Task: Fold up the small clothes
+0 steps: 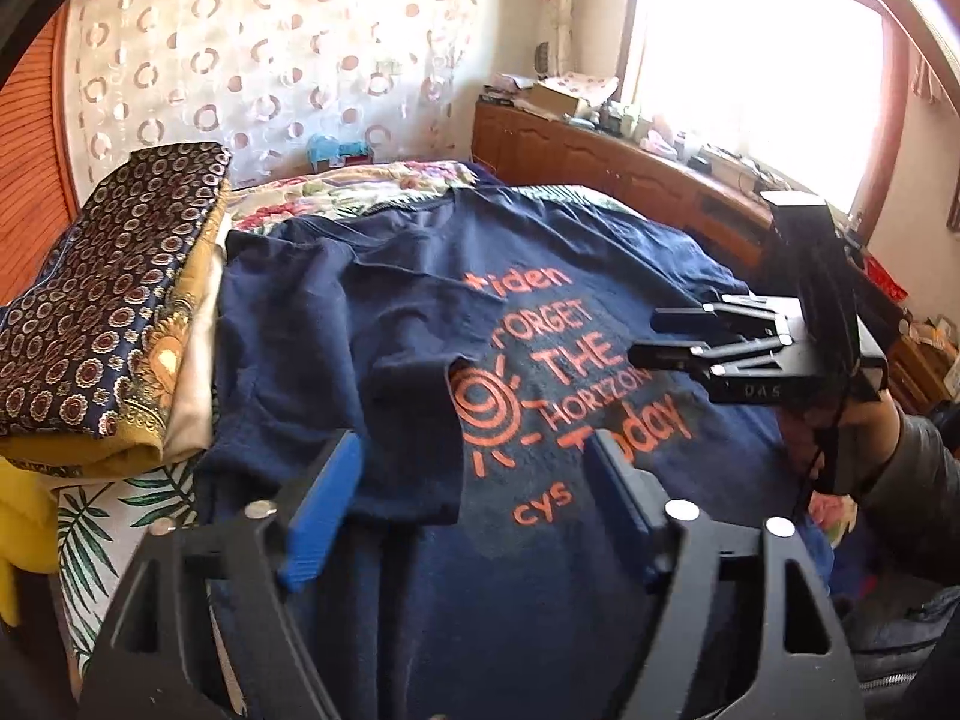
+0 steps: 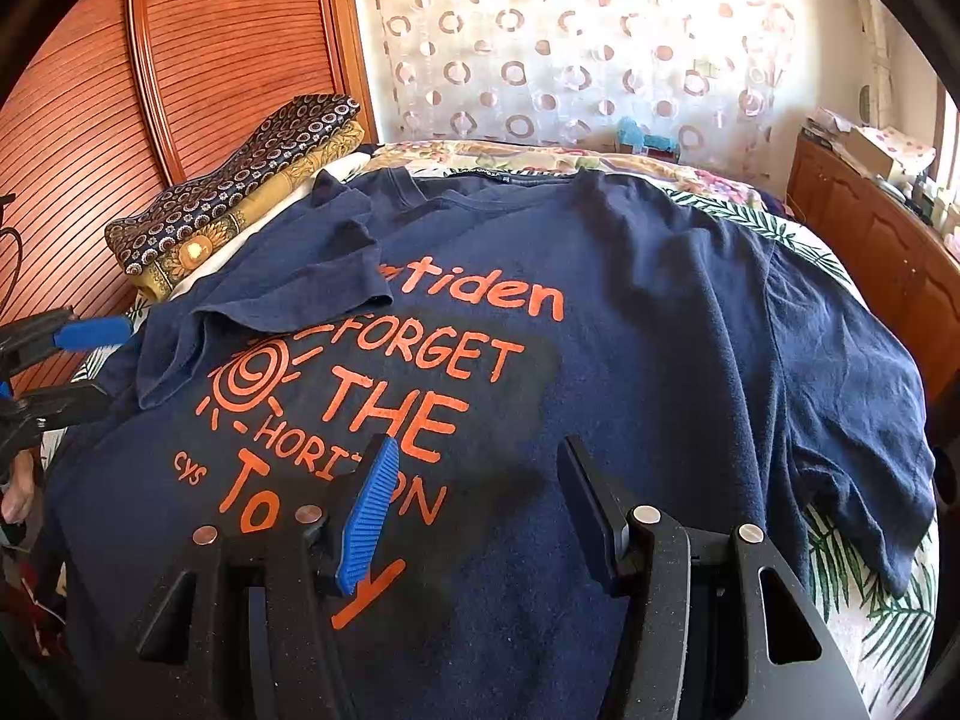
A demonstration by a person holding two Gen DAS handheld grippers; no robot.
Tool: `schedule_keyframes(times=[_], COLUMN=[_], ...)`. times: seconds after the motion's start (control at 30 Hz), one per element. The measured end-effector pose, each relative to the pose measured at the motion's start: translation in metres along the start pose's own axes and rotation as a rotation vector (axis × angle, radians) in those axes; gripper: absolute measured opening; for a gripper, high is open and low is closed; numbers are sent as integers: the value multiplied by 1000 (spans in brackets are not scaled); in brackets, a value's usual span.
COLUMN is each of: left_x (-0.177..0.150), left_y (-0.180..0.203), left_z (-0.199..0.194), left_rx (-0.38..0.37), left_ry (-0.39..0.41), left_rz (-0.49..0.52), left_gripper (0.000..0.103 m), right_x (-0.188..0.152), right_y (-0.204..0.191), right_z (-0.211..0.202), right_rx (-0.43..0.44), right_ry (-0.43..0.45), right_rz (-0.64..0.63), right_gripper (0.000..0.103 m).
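A navy T-shirt (image 2: 630,330) with orange lettering lies spread face up on the bed; it also shows in the left wrist view (image 1: 372,312). Its left sleeve (image 2: 288,288) is folded in over the chest, reaching the sun print. My left gripper (image 1: 474,450) is open and empty, hovering above that folded sleeve (image 1: 414,414). My right gripper (image 2: 480,462) is open and empty above the lower middle of the shirt; it also shows in the left wrist view (image 1: 654,336). The right sleeve (image 2: 852,420) lies spread out flat.
A stack of folded patterned cloths (image 1: 102,312) sits left of the shirt by the wooden headboard (image 2: 180,60). The bed has a leaf-print sheet (image 2: 864,588). A cluttered wooden cabinet (image 1: 600,150) runs under the bright window on the right.
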State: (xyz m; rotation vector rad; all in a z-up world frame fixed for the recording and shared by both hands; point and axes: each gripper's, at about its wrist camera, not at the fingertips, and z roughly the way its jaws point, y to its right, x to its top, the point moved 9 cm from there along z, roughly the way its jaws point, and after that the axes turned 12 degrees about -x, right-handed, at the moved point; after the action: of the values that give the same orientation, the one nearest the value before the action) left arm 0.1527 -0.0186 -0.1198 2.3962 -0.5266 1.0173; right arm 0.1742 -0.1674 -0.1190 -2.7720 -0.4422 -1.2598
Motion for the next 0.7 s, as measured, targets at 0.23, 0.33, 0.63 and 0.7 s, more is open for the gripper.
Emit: schedule_keyframes(times=[0.23,0.33,0.63,0.7], left_x=[11,18,27,22], left_y=[-34,-51,-78,-77], left_z=[5,6,35,46], left_rx=[90,124,222,210], left_ry=[28,55,24,-12], left_rz=[-111,-167,-184,-186], left_gripper=[78,78,78,78], right_x=[0,0,0,-1], right_y=[2,3,3,3], right_z=[0,0,0,0], right_rx=[-2,-1,-1,-1], right_ry=[4,4,5,6], right_rz=[2,1,2,4], right_gripper=[57,57,57,57])
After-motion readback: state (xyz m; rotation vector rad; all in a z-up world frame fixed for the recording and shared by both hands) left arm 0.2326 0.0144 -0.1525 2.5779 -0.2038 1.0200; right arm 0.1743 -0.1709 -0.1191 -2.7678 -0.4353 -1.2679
